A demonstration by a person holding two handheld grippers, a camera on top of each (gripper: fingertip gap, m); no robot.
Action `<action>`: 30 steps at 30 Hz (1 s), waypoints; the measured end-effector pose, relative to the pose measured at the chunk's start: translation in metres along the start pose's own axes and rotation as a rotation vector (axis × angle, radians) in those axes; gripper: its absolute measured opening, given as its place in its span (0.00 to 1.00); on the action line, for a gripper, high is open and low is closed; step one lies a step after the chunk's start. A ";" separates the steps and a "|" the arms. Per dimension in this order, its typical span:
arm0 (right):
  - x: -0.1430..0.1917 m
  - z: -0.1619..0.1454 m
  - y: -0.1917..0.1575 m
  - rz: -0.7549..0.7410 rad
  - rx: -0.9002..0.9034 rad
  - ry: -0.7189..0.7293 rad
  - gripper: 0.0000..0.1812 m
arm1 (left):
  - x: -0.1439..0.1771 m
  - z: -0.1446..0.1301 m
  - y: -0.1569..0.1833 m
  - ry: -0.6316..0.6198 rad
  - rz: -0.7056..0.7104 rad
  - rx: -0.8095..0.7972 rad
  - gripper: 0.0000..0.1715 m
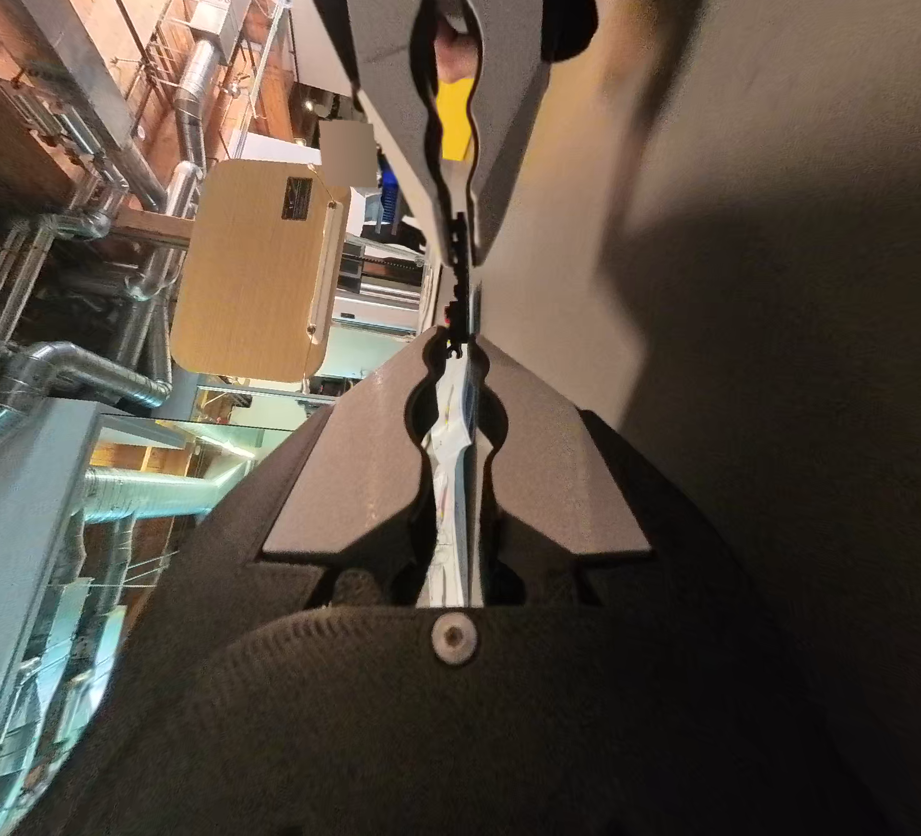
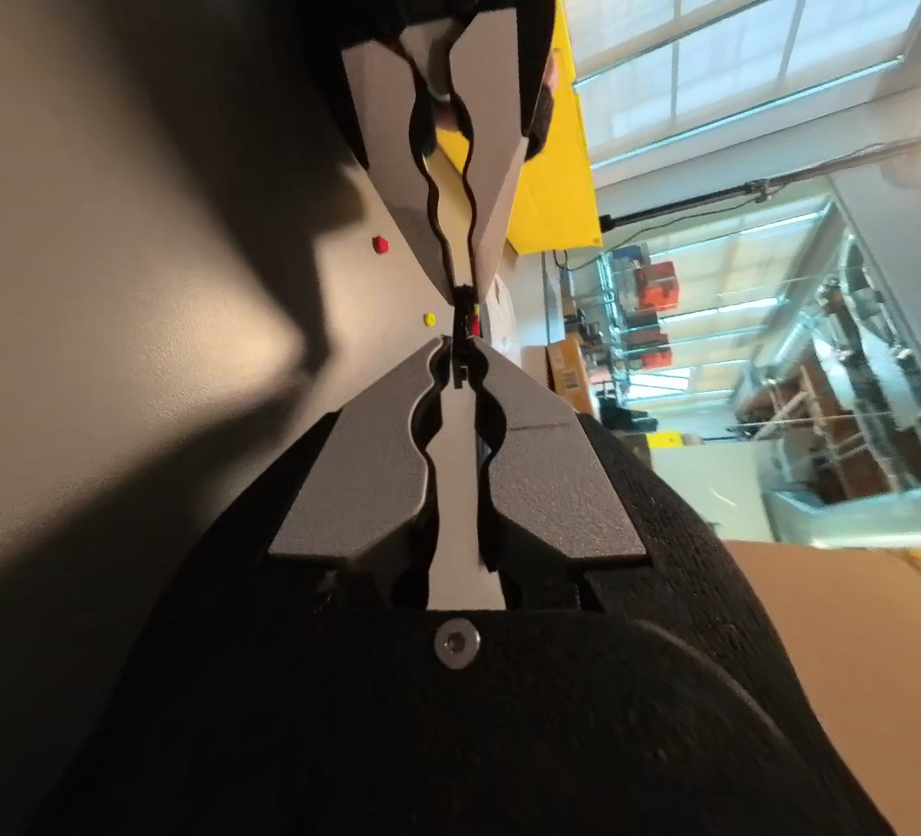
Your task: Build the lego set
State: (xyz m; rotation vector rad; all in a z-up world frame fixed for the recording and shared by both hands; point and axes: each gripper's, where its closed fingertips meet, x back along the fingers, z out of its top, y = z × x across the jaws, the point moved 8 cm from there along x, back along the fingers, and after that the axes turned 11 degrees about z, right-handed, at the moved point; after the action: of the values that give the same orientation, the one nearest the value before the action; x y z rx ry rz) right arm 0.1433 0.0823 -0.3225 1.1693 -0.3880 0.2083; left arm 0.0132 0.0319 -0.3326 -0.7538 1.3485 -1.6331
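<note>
A thin black lego assembly (image 1: 459, 283) with a small red part is held in the air between my two grippers, which face each other tip to tip. My left gripper (image 1: 456, 346) is shut on its near end. My right gripper (image 1: 461, 253) grips the far end in this view. In the right wrist view, my right gripper (image 2: 461, 351) is shut on the black assembly (image 2: 462, 328), and the left gripper (image 2: 464, 286) holds the other end. A loose red piece (image 2: 380, 244) and a loose yellow piece (image 2: 429, 319) lie on the grey table (image 2: 174, 313).
Both views are rolled sideways, so the table (image 1: 697, 164) appears upright. A white printed sheet (image 1: 451, 418) lies on it behind my left fingers. A yellow box (image 2: 563, 164) stands at the table's far side. A wooden board (image 1: 249, 263) and shelving stand beyond.
</note>
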 end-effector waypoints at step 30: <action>0.006 0.009 0.008 -0.046 -0.124 0.303 0.01 | 0.005 0.029 -0.019 0.346 0.014 0.377 0.06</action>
State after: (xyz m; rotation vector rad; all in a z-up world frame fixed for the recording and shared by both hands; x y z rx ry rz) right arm 0.1439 0.0763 -0.3103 1.0047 -0.1052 0.3125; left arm 0.0309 0.0151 -0.3081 -0.2448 1.2156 -1.9943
